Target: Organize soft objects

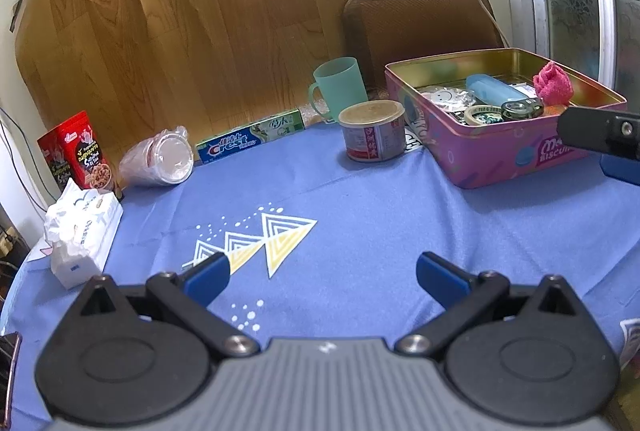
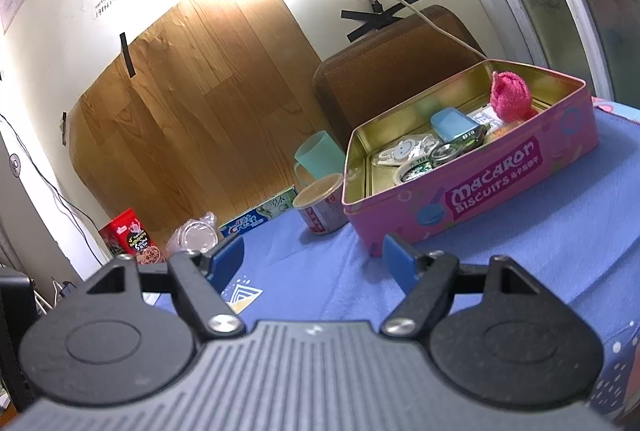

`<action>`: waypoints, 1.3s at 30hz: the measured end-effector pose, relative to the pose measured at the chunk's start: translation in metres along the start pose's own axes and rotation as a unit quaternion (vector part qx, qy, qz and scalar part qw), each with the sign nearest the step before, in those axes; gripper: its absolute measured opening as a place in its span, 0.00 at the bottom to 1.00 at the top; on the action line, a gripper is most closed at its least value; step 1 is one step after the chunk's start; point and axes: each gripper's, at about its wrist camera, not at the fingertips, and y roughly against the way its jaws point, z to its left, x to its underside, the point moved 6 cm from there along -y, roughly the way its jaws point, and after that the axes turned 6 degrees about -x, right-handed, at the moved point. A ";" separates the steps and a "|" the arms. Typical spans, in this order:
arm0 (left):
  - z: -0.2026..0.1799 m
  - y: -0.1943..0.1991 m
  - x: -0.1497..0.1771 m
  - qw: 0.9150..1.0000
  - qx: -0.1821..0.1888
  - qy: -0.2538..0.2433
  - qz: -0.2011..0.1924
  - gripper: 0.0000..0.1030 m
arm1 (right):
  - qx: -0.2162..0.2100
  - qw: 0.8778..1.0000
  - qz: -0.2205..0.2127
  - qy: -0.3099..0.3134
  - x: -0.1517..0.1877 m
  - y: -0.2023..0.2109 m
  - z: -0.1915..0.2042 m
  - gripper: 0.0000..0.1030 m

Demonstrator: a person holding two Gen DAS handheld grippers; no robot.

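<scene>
left gripper [image 1: 322, 271]: jaws spread wide, nothing between the blue fingers [image 1: 208, 277]; it hangs over the blue tablecloth [image 1: 360, 199], with the triangle print [image 1: 256, 245] just ahead of the fingertips.
right gripper [image 2: 314, 259]: jaws spread wide too, holding nothing; its blue fingers [image 2: 396, 263] sit just short of the tin's near wall. in the left wrist view one black finger of it shows at the far right edge, in front of the tin.
pink tin [image 2: 472, 199]: open macaron biscuits box, ahead and to the right of both grippers, standing on the cloth.
pink soft cloth [image 2: 510, 97]: bunched up in the tin's far right corner, leaning on the inner wall; seen also from the left gripper [image 1: 554, 85].
other tin contents: light blue case [image 2: 454, 125], a smiley-face item [image 2: 404, 151], a tape roll [image 1: 482, 115]; small things beside them are too crowded to tell.
can [image 1: 372, 131]: ahead of the left gripper, just left of the tin.
green mug [image 1: 340, 85]: behind the can.
toothpaste box [image 1: 250, 143]: lying flat, ahead and slightly left of the left gripper.
plastic cup [image 1: 160, 163]: on its side, left of the toothpaste box.
red snack box [image 1: 78, 151]: upright, far left.
tissue pack [image 1: 82, 237]: just left of the left gripper's left finger, at the cloth's edge.
</scene>
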 end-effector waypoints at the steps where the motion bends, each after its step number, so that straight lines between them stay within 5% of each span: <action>1: 0.000 0.001 0.000 1.000 0.000 0.001 0.000 1.00 | -0.001 1.000 -0.001 0.000 0.000 0.000 0.000 0.76; 39: -0.004 0.004 0.002 1.000 -0.016 -0.010 -0.001 1.00 | -0.006 1.000 -0.011 -0.004 -0.004 0.005 -0.002 0.76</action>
